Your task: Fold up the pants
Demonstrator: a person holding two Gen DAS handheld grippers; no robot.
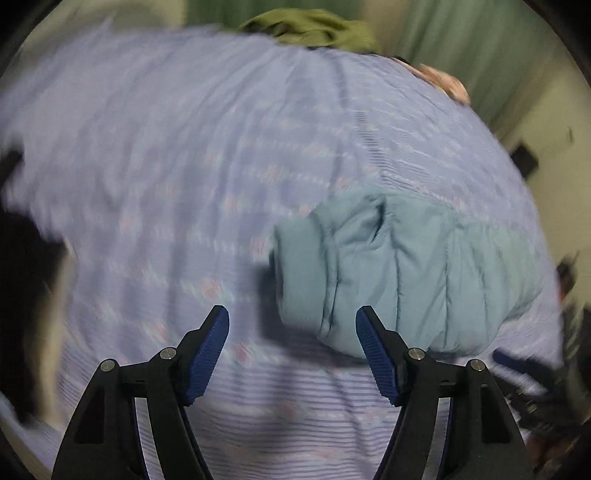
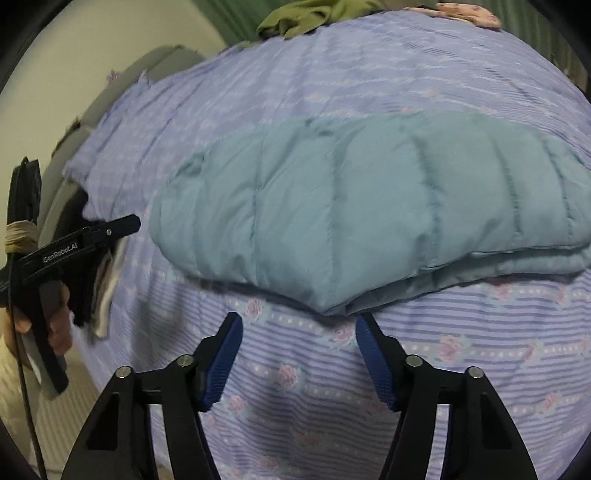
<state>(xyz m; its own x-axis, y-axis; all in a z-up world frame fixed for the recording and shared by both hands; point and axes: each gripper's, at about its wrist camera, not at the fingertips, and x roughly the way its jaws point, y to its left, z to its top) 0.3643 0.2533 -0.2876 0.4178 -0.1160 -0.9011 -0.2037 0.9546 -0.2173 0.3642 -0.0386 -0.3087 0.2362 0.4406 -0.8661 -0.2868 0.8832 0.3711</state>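
The left gripper [image 1: 291, 321] is seen with jaws spread, empty, just short of the near end of the pants [image 1: 406, 273]. These quilted teal pants lie folded into a layered bundle on the striped floral bedspread [image 2: 461, 369]. The right gripper [image 2: 299, 328] is likewise spread and empty, beside the stacked edge. Folding is judged essentially complete; at most a final tidying is left.

Bed with lilac floral-striped cover [image 2: 369, 369], folded pale-blue quilted pants [image 2: 332, 206] just ahead of the fingers, olive garment [image 2: 314, 18] far beyond
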